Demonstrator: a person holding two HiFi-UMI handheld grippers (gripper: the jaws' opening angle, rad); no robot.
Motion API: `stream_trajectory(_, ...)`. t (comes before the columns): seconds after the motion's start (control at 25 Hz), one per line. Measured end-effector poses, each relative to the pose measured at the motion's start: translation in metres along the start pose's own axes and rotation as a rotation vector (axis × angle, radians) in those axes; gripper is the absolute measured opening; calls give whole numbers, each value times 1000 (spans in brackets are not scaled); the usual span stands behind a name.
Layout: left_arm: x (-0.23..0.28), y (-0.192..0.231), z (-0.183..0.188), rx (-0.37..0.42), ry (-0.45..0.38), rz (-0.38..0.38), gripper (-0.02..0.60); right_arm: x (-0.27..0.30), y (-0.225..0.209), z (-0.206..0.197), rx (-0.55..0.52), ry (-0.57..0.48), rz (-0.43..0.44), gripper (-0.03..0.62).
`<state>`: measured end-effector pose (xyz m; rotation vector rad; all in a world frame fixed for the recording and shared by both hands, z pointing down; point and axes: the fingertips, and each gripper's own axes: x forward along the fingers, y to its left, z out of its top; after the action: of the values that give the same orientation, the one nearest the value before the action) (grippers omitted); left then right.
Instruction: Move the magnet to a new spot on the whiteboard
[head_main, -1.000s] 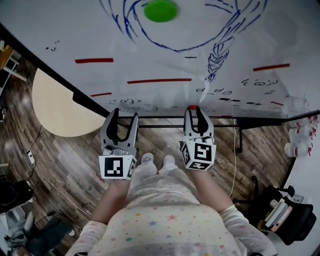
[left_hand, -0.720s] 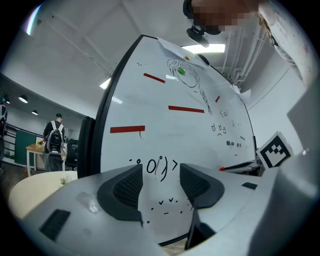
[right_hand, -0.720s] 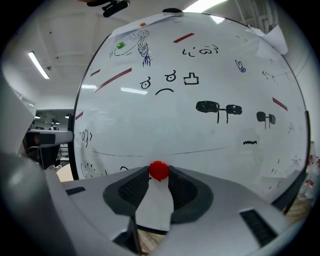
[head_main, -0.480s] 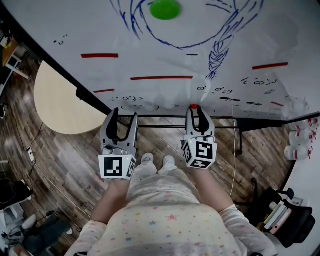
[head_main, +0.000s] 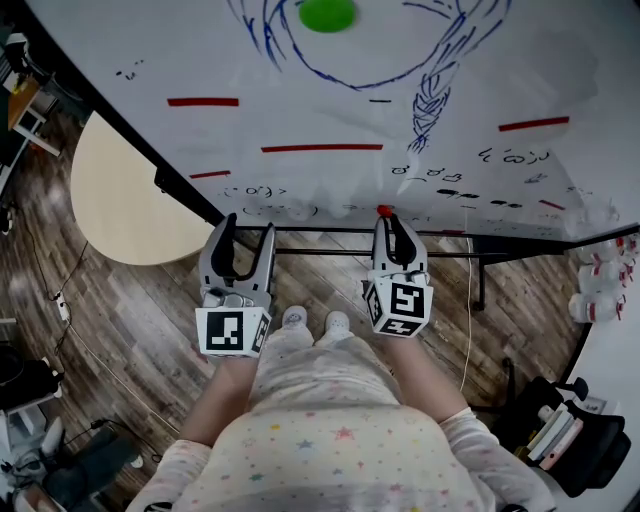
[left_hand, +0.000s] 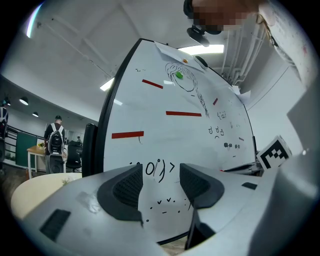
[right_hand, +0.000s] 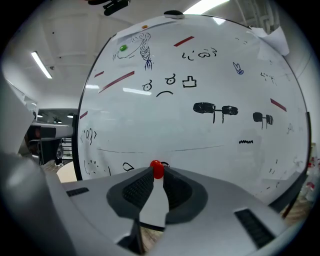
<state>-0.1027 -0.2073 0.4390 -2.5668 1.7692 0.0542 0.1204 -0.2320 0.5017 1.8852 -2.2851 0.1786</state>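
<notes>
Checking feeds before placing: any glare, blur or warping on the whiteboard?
Right gripper view: fisheye bows the whiteboard, a light reflection streaks its left, the red magnet in the right gripper is sharp. Left gripper view: same bowing, dark corners. Head view: evenly lit, unblurred.

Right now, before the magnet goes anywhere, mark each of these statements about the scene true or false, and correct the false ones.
1. The right gripper is shut on a small red magnet. True.
2. The left gripper holds a magnet too. False: its jaws stand apart with nothing between them.
3. A green disc sits on the whiteboard inside a loop of blue lines. True.
4. The short bars drawn on the whiteboard are blue. False: they are red.
</notes>
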Motion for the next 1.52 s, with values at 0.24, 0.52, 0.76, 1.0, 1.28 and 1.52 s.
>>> stream_trajectory(0.24,-2,-5,2,9,0,-8,213,0,0,1,-2,-3,2,61)
stream_trajectory(0.52,-5,-2,4,13,-3,2,212,0,-3,1,-8,-5,-3,66)
stream_trajectory(0.76,-4,-1,2,11,-2,4,210,2,-7,1,-11,-7,-12,64)
stream_trajectory(1.0,-2,-1,1,11,2,2,210,0,-6,1,5,-13,-12,67)
stream_trajectory(1.28,-1,-2,1,7,1,-2,209,0,1,-1,13,-15,-15,124)
stream_trajectory(1.52,-4,1,-2,4,10,5,207,5,-2,1,-6,-17,-70,135)
